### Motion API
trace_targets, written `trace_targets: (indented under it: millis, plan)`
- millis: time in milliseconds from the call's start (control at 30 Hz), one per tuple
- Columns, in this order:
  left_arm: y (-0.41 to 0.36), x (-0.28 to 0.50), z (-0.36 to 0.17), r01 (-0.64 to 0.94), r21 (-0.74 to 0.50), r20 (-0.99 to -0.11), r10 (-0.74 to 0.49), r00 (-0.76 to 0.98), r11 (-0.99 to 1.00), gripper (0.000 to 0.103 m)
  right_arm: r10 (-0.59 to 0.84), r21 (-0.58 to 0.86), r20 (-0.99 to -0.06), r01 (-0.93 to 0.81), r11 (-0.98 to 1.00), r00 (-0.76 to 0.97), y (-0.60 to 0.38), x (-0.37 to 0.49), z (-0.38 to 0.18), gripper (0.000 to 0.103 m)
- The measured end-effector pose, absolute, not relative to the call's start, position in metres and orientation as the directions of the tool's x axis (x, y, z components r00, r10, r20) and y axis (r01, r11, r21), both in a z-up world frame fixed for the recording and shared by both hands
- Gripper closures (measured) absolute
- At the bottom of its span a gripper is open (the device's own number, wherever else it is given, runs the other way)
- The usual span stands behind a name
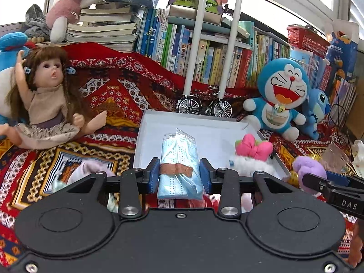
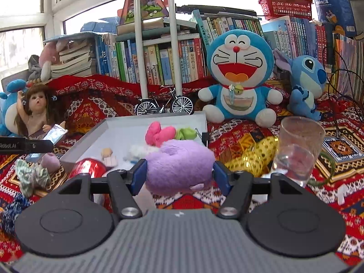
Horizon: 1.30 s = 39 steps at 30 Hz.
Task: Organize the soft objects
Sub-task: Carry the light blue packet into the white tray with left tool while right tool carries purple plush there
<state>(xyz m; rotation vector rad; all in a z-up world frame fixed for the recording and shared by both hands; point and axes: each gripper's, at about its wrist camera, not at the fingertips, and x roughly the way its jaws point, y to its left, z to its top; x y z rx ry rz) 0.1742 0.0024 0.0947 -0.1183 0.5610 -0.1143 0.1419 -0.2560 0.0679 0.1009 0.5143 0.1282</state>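
Ahead of both grippers, white tray (image 2: 157,119) already holding a pink plush (image 2: 159,134) and small soft bits. Between right gripper (image 2: 179,177) pads, purple plush (image 2: 179,166) pinched, near tray's front edge. In left gripper (image 1: 179,175), blue mask pack (image 1: 179,166) clamped, over tray. Left of tray, bow (image 2: 31,177) and other soft pieces on patterned cloth, probably still to collect.

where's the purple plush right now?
The purple plush is gripped in the right gripper, centre of the right wrist view, just in front of the white tray, with the clear cup to its right.
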Motion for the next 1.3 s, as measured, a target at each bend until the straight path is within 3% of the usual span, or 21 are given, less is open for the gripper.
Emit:
trace_targets:
  millis: [700,1300]
  plan:
    - [0.007,0.285,0.051,-0.026,-0.196,-0.698,-0.121,0.706,0.980,0.067,0.211,0.205,-0.632,-0.102,0.973,0.746,-0.249,0.243,0.052,0.038]
    - [0.000,0.304,0.024,-0.035,-0.177,-0.735,-0.109,0.669,0.984,0.066,0.251,0.299,-0.654,-0.061,0.952,0.714,-0.255,0.262,0.030,0.038]
